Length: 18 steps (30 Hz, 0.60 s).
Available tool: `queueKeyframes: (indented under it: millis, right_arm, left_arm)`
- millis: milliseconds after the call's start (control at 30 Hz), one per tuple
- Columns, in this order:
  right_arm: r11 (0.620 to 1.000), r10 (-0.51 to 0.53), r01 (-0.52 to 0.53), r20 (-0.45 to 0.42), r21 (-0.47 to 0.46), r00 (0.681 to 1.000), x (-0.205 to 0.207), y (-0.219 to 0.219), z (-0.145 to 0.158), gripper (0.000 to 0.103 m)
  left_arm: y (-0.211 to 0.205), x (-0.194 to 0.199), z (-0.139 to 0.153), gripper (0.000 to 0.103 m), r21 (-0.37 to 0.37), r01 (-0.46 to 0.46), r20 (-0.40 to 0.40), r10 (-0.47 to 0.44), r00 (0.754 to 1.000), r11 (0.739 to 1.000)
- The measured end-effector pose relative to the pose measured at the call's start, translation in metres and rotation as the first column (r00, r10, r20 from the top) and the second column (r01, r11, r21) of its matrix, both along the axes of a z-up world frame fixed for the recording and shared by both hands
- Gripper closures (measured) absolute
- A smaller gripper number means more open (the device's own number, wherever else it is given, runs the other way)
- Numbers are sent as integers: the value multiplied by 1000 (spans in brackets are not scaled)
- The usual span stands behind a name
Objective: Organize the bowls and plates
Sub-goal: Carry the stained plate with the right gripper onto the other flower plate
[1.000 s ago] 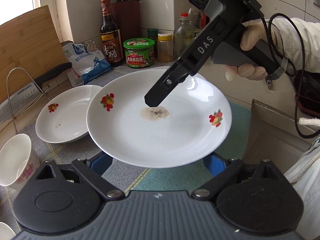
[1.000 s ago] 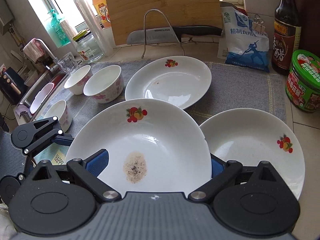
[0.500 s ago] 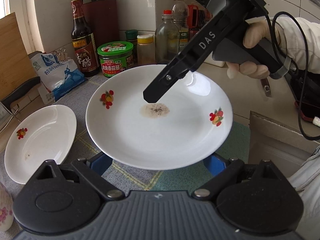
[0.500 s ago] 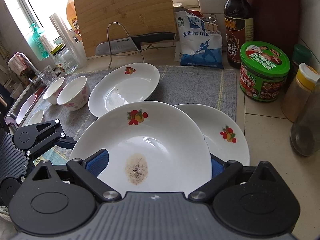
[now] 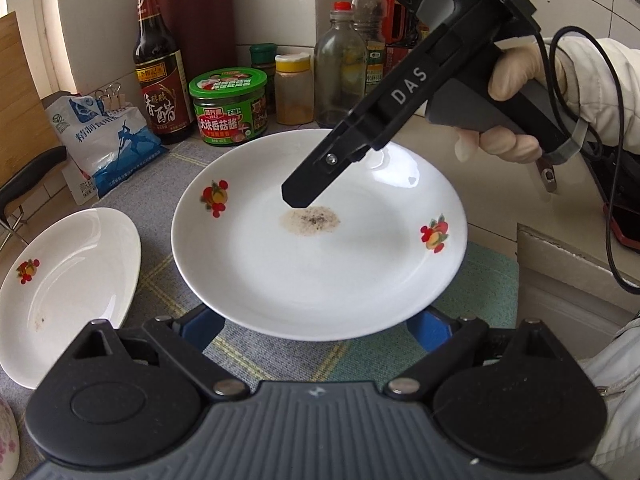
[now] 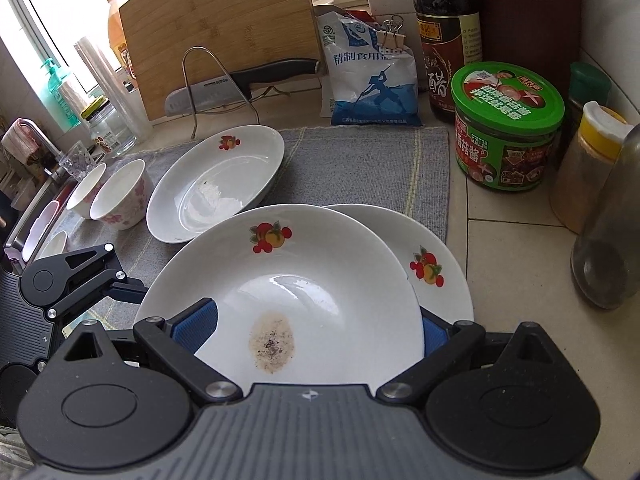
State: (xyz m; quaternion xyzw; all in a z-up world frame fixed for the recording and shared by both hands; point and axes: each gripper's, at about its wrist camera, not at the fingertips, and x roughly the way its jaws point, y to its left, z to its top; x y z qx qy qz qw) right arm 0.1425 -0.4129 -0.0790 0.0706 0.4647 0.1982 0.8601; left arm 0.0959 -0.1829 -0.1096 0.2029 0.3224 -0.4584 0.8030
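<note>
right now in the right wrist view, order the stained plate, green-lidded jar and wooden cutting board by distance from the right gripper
1. Stained white plate, between the right gripper's fingers.
2. Green-lidded jar, ahead on the right.
3. Wooden cutting board, far back on the left.
</note>
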Motion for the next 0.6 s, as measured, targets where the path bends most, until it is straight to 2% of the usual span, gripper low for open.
queueKeyframes:
  millis: [600]
  right_arm:
    - [999,-37,36,-37,-20,999,-1,-12,-12,2]
  left_arm:
    - [-14,19,-5,6,18,18,-39,-17,999,1000]
